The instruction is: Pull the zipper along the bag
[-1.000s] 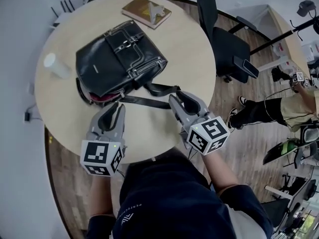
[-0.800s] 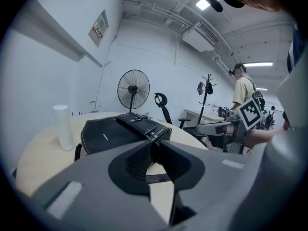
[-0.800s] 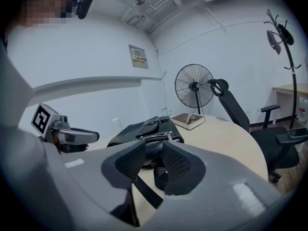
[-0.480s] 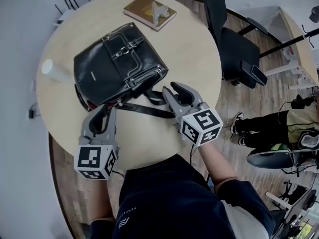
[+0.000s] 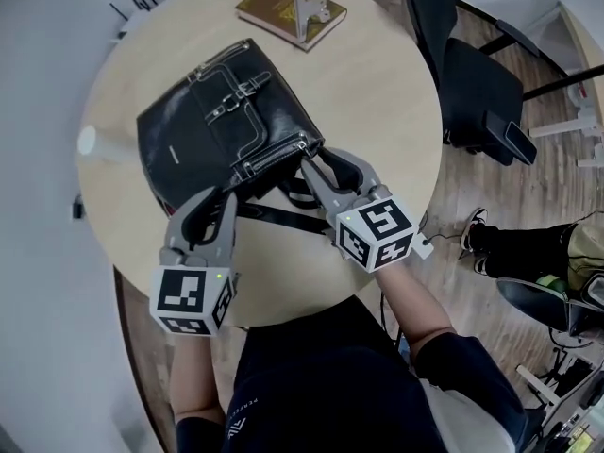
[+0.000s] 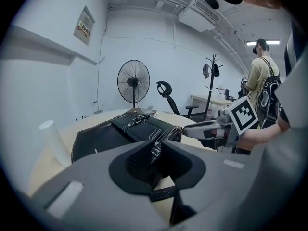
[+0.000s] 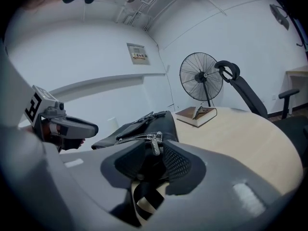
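**dex:** What's hard to see? From overhead both tools sit over the near edge of the bag, so that edge is covered; part of the shoulder strap runs under the right gripper; the person's forearms are cut off at the bottom; the cup at the left edge of the surface is just a pale blur.

**rio:** And the poses? Both point away from the person and tip a bit downward, marker cubes at the rear; the left gripper is at the bag's near-left corner, the right one at its near-right corner.

**dex:** Fingers next; on the left they've just been opening and stand a narrow slit apart; the bag's stitched rim lines up with the slit, no squeeze that I can see. On the right they've been opening too; the zipper pull stands in the gap between the tips, not pinched.

**rio:** The bag itself is black leather, lying flap-up between the surface's middle and its left edge; white stitching, two silver-buckled tabs on the flap; the silver zipper runs along its rim. The book sits at the far edge, well apart.
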{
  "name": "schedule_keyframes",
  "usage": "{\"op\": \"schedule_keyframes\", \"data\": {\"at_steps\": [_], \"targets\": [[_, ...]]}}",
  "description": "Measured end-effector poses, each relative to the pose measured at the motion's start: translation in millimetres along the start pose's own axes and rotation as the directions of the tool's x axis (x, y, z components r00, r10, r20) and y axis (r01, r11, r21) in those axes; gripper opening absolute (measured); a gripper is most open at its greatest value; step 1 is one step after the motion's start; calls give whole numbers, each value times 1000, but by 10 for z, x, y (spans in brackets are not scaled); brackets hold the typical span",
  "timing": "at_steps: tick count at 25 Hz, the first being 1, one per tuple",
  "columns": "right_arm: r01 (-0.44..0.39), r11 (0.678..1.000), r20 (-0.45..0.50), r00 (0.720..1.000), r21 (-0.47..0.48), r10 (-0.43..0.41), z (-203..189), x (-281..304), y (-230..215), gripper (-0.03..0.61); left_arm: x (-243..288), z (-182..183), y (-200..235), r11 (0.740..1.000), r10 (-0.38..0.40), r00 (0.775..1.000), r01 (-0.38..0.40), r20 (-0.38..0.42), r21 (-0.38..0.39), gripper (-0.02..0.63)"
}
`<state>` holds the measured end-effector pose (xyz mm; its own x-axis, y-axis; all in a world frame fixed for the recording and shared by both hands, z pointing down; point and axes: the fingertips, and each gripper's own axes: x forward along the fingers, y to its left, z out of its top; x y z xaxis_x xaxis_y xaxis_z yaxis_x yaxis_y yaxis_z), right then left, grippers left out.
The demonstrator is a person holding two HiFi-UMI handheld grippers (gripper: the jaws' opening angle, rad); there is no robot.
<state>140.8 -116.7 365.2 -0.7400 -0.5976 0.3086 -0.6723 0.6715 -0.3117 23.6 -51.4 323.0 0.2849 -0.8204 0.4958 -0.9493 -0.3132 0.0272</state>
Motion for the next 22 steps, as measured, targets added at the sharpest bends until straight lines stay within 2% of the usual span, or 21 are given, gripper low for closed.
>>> {"op": "schedule_keyframes", "data": {"at_steps": [5, 12, 22], "targets": [[7, 998, -11, 1000, 55, -6, -51, 86, -37, 132, 106, 33, 40, 1000, -19, 1000, 19, -9, 14, 80], [52, 994, -16, 999, 101, -50, -75, 117, -54, 132, 226, 75, 89, 993, -107, 994, 107, 1, 41, 78], [59, 995, 2, 998, 82, -59, -66, 124, 46, 47, 301, 50, 176, 982, -185, 983, 186, -13, 38, 72]]}}
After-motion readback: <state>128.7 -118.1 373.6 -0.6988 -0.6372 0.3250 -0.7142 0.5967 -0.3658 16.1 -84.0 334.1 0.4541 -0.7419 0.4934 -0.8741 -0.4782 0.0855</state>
